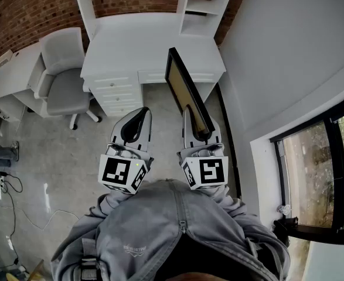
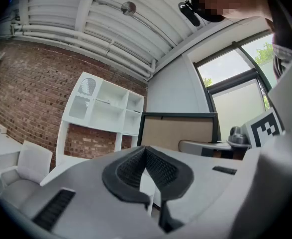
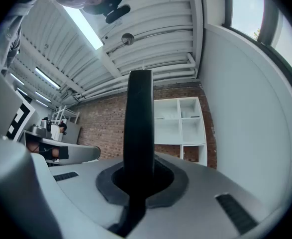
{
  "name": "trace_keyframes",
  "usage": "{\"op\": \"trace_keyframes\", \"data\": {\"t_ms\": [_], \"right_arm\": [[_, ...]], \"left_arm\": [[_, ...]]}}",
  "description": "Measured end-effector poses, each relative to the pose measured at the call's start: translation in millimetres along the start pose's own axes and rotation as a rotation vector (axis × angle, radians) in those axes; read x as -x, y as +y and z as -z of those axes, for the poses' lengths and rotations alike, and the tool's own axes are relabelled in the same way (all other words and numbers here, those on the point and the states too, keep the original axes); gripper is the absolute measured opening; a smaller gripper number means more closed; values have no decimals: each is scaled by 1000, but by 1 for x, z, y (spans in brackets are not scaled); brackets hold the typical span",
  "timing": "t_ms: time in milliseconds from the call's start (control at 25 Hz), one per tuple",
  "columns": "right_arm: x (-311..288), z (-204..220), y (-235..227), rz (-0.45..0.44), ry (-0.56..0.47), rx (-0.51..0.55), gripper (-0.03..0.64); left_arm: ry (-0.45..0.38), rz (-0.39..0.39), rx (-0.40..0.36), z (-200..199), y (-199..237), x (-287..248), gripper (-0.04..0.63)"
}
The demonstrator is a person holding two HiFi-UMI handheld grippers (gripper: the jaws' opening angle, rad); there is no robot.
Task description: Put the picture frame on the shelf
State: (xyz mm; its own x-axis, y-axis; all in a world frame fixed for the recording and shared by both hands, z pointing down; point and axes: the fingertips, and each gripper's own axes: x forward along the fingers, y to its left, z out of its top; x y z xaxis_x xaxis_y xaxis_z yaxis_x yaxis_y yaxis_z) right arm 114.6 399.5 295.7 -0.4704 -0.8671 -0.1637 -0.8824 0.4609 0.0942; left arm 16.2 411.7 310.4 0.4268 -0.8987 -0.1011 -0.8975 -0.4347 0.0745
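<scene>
**Operator:** Where's the picture frame (image 1: 184, 88)?

**Spotter:** Your right claw (image 1: 198, 127) is clenched on its near end. It stands on edge, long axis running from that claw toward eleven o'clock.

**Operator:** And the shelf (image 1: 202, 7)?

**Spotter:** Twelve o'clock, atop the counter (image 1: 154, 43), beyond the frame's far end. Your left claw (image 1: 141, 113) is closed on nothing.

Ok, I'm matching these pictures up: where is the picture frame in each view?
Head view: picture frame right of centre, rising from the right gripper.
Left gripper view: centre right, tan back facing the camera.
Right gripper view: dark edge-on bar at centre, clamped by that gripper.
Shared landmark: the white shelf unit against the brick wall.
</scene>
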Motion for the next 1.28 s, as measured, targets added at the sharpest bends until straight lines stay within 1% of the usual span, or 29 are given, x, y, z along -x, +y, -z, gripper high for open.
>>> {"op": "trace_keyframes", "data": {"t_ms": [520,880,1040,1280], "right_arm": [[12,-10,-13,-22,-27,6,32],[24,-1,-33,-46,-17,-51,32],[25,2,-37,-54,-23,-57,32],[14,3,-40,-45,-32,-54,32]], "left_arm": [[-16,-14,-9,-4,-19,-2,8],[-20,-37,-19,0,-40,-6,8],[-9,-54,-18,5,-40,-7,8],[-4,-58,-13,8,-28,-15,8]]}}
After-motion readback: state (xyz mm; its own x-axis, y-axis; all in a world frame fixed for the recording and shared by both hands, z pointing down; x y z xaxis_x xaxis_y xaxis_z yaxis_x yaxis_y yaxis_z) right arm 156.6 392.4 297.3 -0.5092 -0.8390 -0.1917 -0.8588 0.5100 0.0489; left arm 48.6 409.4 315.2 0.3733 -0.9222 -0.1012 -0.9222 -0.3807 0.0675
